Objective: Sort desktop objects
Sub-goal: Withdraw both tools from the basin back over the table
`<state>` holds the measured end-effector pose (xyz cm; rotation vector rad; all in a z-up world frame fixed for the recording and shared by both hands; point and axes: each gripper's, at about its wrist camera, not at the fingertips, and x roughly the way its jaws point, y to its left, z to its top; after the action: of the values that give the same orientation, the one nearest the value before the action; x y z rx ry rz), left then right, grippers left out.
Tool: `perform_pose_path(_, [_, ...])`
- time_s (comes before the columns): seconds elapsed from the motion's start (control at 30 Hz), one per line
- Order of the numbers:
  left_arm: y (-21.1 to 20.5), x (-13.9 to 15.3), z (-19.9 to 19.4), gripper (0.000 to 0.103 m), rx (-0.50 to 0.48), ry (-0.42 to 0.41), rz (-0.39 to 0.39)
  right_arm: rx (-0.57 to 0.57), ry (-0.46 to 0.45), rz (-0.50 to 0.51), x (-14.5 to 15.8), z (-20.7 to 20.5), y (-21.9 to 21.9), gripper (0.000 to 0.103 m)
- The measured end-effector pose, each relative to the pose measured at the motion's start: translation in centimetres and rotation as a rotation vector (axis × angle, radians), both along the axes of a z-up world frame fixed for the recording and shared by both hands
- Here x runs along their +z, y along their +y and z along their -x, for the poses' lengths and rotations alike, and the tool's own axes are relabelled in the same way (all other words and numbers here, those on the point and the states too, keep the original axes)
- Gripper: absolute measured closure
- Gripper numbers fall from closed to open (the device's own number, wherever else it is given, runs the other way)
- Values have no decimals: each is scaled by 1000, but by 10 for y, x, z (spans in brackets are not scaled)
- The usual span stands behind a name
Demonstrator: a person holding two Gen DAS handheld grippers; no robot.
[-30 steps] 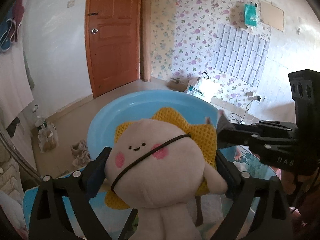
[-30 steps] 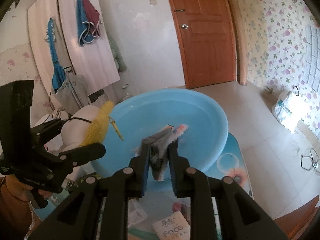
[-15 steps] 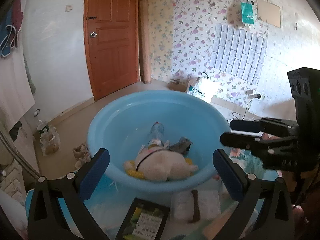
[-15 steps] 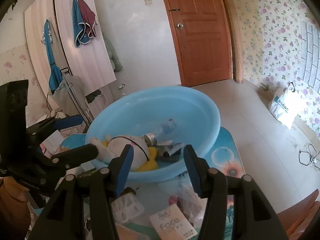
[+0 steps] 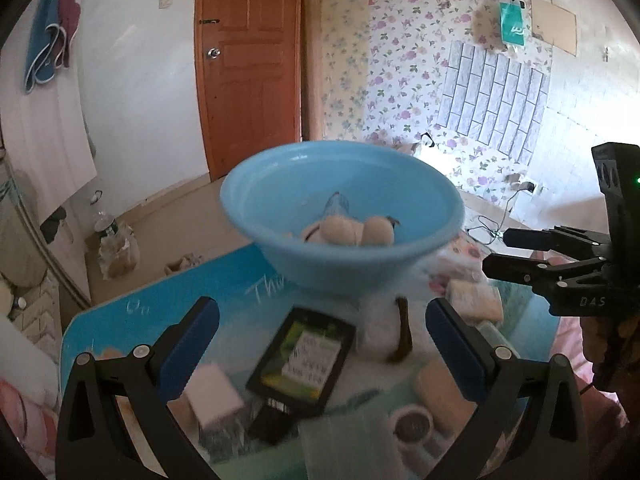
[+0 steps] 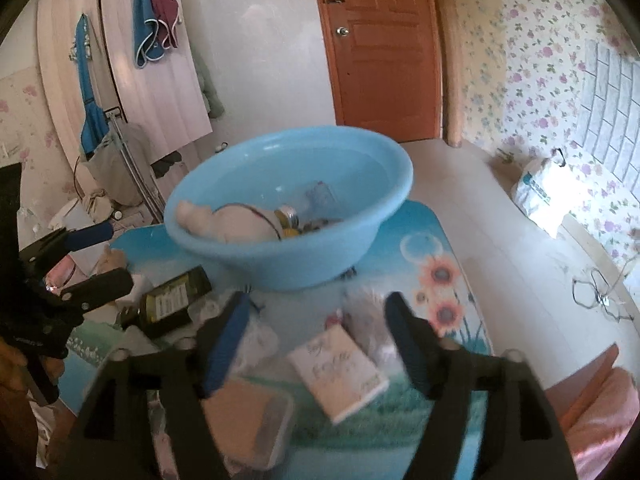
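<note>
Left wrist view is showing the bench (image 5: 120, 320) carrying a blue basin (image 5: 344, 264) toward its far edge, with a plush toy (image 5: 348, 234) already lying inside. Nearer the front edge, a dark flat bottle (image 5: 304, 364) is lying on its side; it is looking rigid, smooth and probably slippery, so gripping across its narrow flanks seems wisest. A white packet (image 6: 340, 368) is sitting near the front edge, likely light and crushable, best pinched by its short sides. The left hand-held gripper (image 5: 320, 344) is hanging spread and empty; the right hand-held gripper (image 6: 316, 340) is opening, nothing between its jaws.
</note>
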<state>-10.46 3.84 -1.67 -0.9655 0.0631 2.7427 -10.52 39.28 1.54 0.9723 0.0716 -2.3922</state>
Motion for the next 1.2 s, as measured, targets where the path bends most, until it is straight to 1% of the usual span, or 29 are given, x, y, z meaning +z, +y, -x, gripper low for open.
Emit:
perform_pose_path(0.03, [-2,-2,-5,0,4,-4,2,1,-13,-1,-2,-3,-1,19])
perform_pose_path(0.1, [-5,-6,-14,0,14,-10,14,4,-28,-1,-5,-10,-1,15])
perform_pose_path(0.2, [-8,-12,-27,0,24,-26,26,6,-36,-14,-8,-25,-4,13])
perform_pose_path(0.3, [-13,-21,-40,0,29,-34,30,-3,-51,-11,-14,-37,-8,0])
perform_pose_path(0.37, [-17,-29,-48,0,39,-51,24,4,-69,0,-18,-45,-12,0])
perform_pose_path(0.43, [-20,-36,-54,0,44,-66,16,19,-83,-14,-23,-50,-16,0])
perform_pose_path(0.53, [-23,-45,-59,0,55,-92,29,25,-92,-30,-28,-57,-21,0])
perform_pose_path(0.63, [-25,-48,-62,0,49,-103,31,23,-91,-48,-30,-64,-25,0])
perform_pose_path(0.77, [-26,-51,-67,0,41,-101,36,37,-95,-48,-33,-67,-27,0])
perform_pose_path(0.87, [-25,-54,-70,0,34,-112,24,44,-95,-61,-35,-69,-31,0])
perform_pose_path(1.03, [-20,-57,-74,0,10,-126,20,52,-105,-79,-39,-71,-35,0])
perform_pose_path(1.2, [-10,-61,-73,0,-19,-142,36,49,-110,-104,-44,-70,-39,0])
